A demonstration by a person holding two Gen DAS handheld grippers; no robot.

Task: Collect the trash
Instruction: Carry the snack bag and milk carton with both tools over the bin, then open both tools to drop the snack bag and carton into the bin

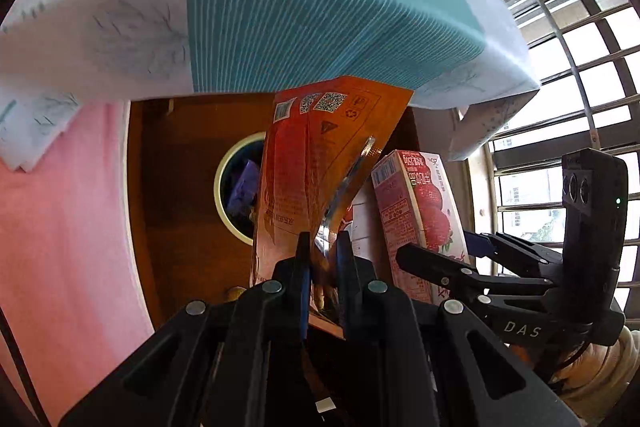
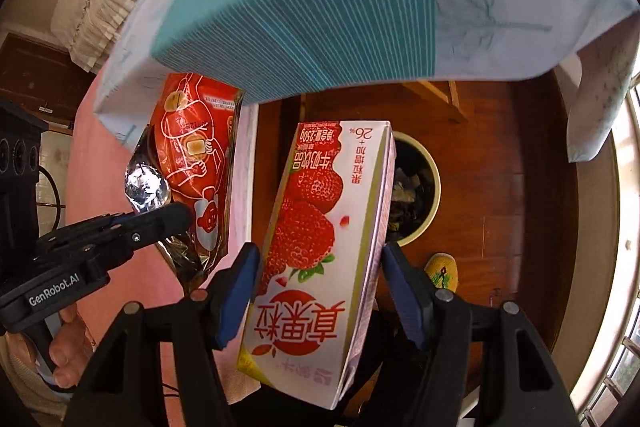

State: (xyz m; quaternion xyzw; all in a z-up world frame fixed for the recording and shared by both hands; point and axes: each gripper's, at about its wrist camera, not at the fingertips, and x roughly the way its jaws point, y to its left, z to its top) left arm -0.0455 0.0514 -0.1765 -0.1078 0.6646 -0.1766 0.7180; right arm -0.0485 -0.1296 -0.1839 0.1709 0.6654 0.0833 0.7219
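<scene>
Orange snack wrapper sat pinched in left tongs, strawberry milk carton clamped in right tongs, both hanging above the floor bin; pickup done, drop left.

The snack wrapper hung left of the milk carton; the bin stood on the floor below, beside the bed.
</scene>
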